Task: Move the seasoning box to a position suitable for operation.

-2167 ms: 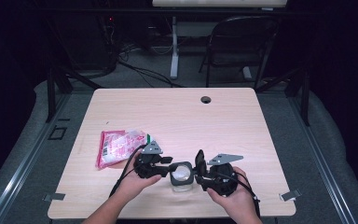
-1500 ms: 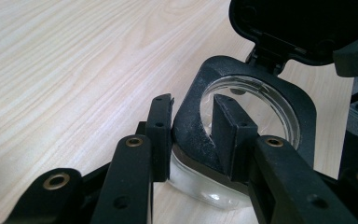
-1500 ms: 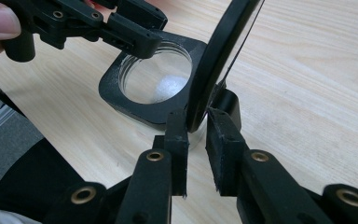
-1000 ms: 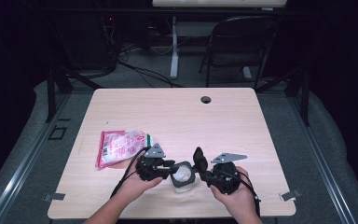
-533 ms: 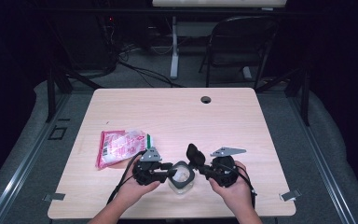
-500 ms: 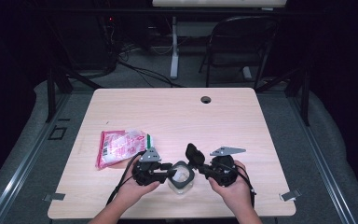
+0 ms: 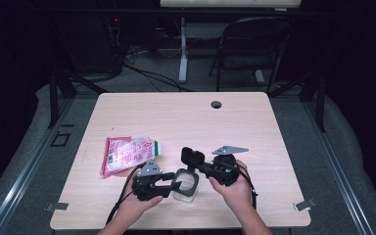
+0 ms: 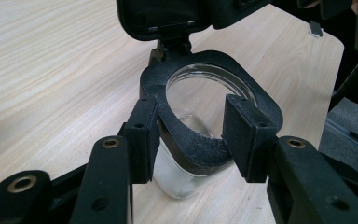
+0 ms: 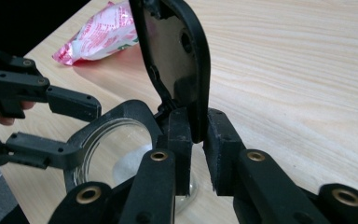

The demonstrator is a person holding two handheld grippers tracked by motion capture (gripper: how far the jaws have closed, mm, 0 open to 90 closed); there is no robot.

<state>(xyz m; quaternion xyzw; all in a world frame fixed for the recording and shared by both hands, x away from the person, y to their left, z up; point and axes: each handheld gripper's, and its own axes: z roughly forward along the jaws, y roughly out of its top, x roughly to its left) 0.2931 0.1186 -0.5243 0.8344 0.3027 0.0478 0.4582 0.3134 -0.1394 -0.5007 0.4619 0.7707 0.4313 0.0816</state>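
- High view: a clear glass jar [image 7: 184,186] with a black collar stands near the front edge of the light wooden table [image 7: 254,127], between the two hands. The left gripper [image 7: 172,182] comes at the jar from the left, and its jaws lie to either side of the collar. The right gripper [image 7: 198,165] comes from the right and points at the black flip lid [image 7: 192,156], which stands raised at the jar's far side. A pink and white snack bag [image 7: 127,154] lies flat on the table, left of the jar and apart from it.
- Left gripper view: the left gripper [image 8: 191,135] flanks the near side of the jar's [image 8: 186,179] black collar; its jaws have just been opening, and whether the pads [image 8: 142,137] press on the collar cannot be told. The lid [image 8: 168,16] stands up behind the mouth.
- Right gripper view: the right gripper [image 9: 196,151] has the bottom edge of the upright lid [image 9: 179,60] between its pads [image 9: 179,140], close to its hinge, and grips it; the jaws have just been opening a little. The jar [image 9: 121,163] sits just below and left, some white powder in it, with the left gripper's jaws at its collar. The bag [image 9: 100,35] lies beyond.
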